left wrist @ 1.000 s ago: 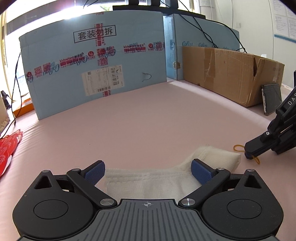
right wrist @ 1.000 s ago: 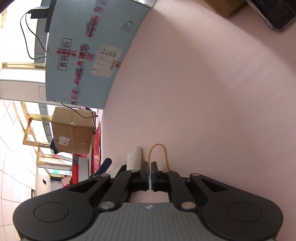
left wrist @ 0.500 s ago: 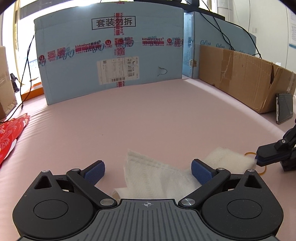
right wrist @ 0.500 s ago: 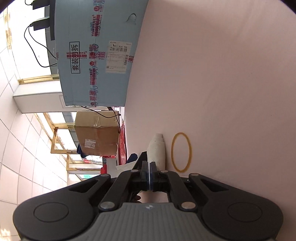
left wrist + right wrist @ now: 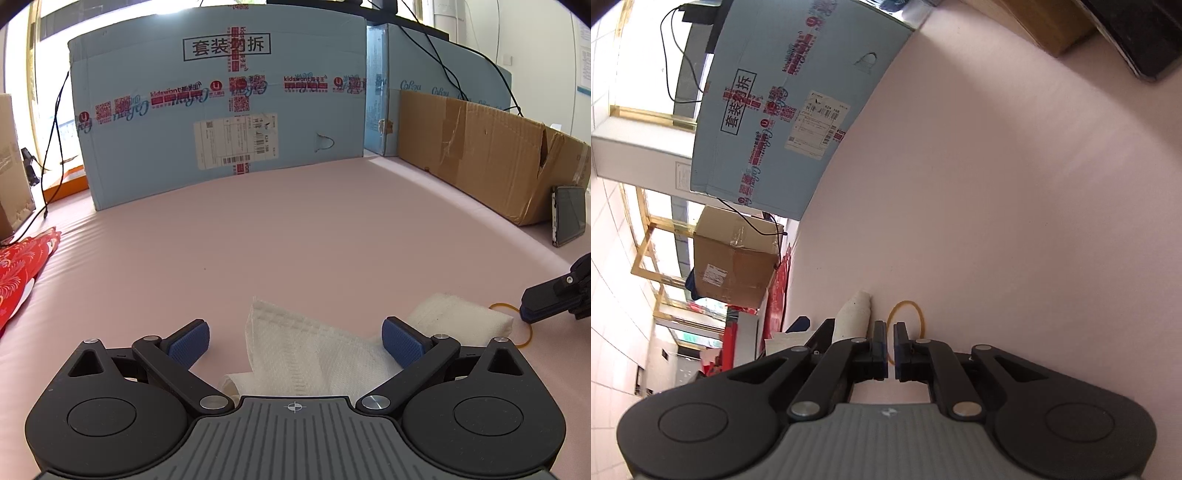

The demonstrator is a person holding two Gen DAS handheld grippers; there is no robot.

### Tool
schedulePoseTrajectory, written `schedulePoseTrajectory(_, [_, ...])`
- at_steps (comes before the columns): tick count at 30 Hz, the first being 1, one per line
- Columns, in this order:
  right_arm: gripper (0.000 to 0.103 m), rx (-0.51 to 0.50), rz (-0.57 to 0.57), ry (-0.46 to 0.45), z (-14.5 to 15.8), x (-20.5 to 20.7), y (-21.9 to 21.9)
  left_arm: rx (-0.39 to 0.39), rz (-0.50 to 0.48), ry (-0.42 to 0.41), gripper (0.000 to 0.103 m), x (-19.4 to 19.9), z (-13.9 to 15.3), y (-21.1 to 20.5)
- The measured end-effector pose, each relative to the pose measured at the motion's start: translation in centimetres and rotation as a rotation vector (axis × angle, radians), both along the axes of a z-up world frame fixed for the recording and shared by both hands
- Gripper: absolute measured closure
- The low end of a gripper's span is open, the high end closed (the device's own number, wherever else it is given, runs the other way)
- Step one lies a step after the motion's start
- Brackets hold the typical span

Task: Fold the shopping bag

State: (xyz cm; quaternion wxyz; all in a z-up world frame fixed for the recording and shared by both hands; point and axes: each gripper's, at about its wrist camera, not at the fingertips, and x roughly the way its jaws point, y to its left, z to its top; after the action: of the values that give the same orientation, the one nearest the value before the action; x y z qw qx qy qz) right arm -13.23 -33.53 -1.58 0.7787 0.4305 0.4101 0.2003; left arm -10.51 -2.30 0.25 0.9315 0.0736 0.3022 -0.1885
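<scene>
The white shopping bag (image 5: 306, 354) lies crumpled on the pink tabletop (image 5: 295, 240), one flap sticking up and its rolled end (image 5: 458, 321) off to the right. My left gripper (image 5: 295, 343) hovers over it, open wide, with the flap between the blue pads but untouched. A yellow rubber band (image 5: 517, 325) lies flat just right of the roll. My right gripper (image 5: 890, 349) is low over that rubber band (image 5: 905, 321), its pads a narrow slit apart with the band's near arc running into the gap. In the right wrist view the bag's roll (image 5: 855, 314) sits just left of the fingers.
A tall blue carton (image 5: 221, 110) stands across the back. A brown cardboard box (image 5: 480, 158) lines the right side, with a dark phone (image 5: 569, 218) leaning on it. Red patterned cloth (image 5: 18, 266) lies at the left edge. Cables hang behind the boxes.
The bag's flap has sprung up and loosened between my left pads. My right gripper dropped the band flat, shut fully, then parted slightly with its tips back over the band's near edge.
</scene>
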Motion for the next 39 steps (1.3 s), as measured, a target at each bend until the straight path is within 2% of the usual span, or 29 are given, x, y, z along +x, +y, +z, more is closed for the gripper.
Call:
schedulePoseTrajectory(1, [0.084, -0.025, 0.002, -0.015, 0.4, -0.1, 0.0, 0.000, 0.000, -0.001, 0.002, 0.0, 0.0, 0.0])
schedulePoseTrajectory(4, [0.065, -0.289, -0.012, -0.128, 2.4, -0.9, 1.5, 0.004, 0.000, -0.005, 0.002, 0.0, 0.0, 0.0])
schedulePoseTrajectory(7, [0.064, -0.533, 0.004, -0.205, 3.1, -1.4, 3.7, 0.007, 0.000, -0.008, 0.002, -0.1, 0.1, 0.0])
schedulePoseTrajectory(11, [0.064, -0.693, 0.079, -0.269, 3.2, -2.0, 6.1, 0.009, 0.000, -0.011, 0.002, -0.1, 0.1, -0.1])
schedulePoseTrajectory(14, [0.068, -0.811, 0.136, -0.317, 3.2, -2.5, 7.8, 0.009, -0.001, -0.012, 0.002, 0.0, 0.1, 0.0])
schedulePoseTrajectory(18, [0.097, -0.967, 0.214, -0.381, 3.2, -3.0, 10.2, 0.007, -0.001, -0.010, 0.002, 0.0, 0.1, 0.0])
schedulePoseTrajectory(20, [0.102, -0.865, 0.196, -0.338, 2.8, -2.6, 9.4, 0.004, 0.000, -0.005, 0.002, 0.1, 0.1, 0.1])
schedulePoseTrajectory(30, [0.102, -0.332, 0.098, -0.113, 0.3, -0.5, 5.3, 0.022, 0.004, -0.020, 0.002, -0.2, 0.1, -0.2])
schedulePoseTrajectory(34, [0.102, -0.118, 0.059, -0.023, -0.7, 0.3, 3.6, 0.103, -0.010, -0.109, 0.003, -1.5, 0.4, -1.4])
schedulePoseTrajectory(36, [0.102, -0.012, 0.039, 0.022, -1.2, 0.8, 2.8, 0.143, -0.062, -0.181, 0.003, -2.6, 0.7, -2.3])
schedulePoseTrajectory(39, [0.102, 0.119, 0.006, 0.082, -2.3, 0.9, 1.8, 0.179, -0.140, -0.229, 0.003, -3.4, 0.7, -3.3])
